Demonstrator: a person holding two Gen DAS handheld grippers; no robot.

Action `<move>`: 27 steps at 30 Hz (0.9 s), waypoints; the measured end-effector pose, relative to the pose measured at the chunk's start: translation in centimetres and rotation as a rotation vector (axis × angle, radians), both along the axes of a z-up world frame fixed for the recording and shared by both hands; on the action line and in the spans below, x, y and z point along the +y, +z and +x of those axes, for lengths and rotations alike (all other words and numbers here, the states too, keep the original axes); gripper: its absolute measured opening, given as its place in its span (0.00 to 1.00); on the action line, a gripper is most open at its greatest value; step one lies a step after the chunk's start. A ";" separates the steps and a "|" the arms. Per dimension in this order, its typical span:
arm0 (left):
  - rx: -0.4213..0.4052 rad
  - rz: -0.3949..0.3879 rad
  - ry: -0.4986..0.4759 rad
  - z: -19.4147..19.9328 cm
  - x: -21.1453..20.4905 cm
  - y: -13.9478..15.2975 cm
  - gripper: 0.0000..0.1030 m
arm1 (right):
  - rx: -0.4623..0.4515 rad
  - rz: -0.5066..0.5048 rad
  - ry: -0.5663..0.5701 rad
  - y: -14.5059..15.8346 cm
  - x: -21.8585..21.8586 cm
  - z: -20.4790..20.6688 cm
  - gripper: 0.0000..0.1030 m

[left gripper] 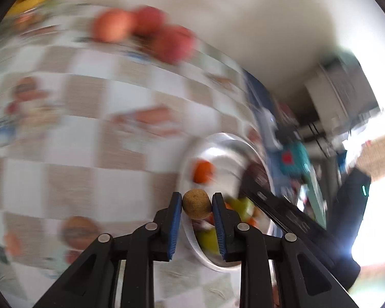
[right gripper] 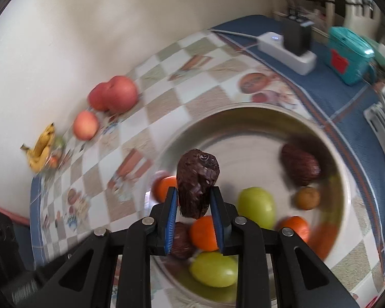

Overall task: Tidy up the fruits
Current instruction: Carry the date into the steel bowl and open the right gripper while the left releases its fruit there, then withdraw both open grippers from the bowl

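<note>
Right tongs [right gripper: 194,199] clamp a wrinkled date [right gripper: 197,182] upright; left tongs [left gripper: 196,203] pinch a round tan fruit [left gripper: 197,203].

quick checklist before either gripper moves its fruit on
1. Left gripper shut on the round tan fruit: ok.
2. Right gripper shut on the wrinkled dark date: ok.
3. Date seated deep in the pads: not ok, most of it sticks out past the tips.
4. Steel bowl under the right gripper: ok.
5. Apples and bananas clear of both grippers: ok.
6. Left view sharp enough to aim: not ok, blurred.
</note>
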State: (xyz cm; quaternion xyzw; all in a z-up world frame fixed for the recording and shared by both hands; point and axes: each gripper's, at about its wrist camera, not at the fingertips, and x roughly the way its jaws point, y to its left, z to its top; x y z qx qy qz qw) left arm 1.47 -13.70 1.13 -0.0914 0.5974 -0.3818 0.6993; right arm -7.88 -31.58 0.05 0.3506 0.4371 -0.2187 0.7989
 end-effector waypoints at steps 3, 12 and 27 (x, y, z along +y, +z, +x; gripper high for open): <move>-0.017 0.038 -0.040 -1.2 -1.4 -0.3 0.42 | 0.008 0.003 0.002 -0.2 -0.3 -0.3 0.41; -0.194 0.264 0.208 0.2 5.4 -0.5 1.00 | 0.030 -0.052 0.091 0.2 3.0 -0.7 0.67; -0.556 0.558 0.327 -4.1 13.1 4.3 1.00 | -0.046 -0.239 0.279 3.1 11.5 -2.6 0.97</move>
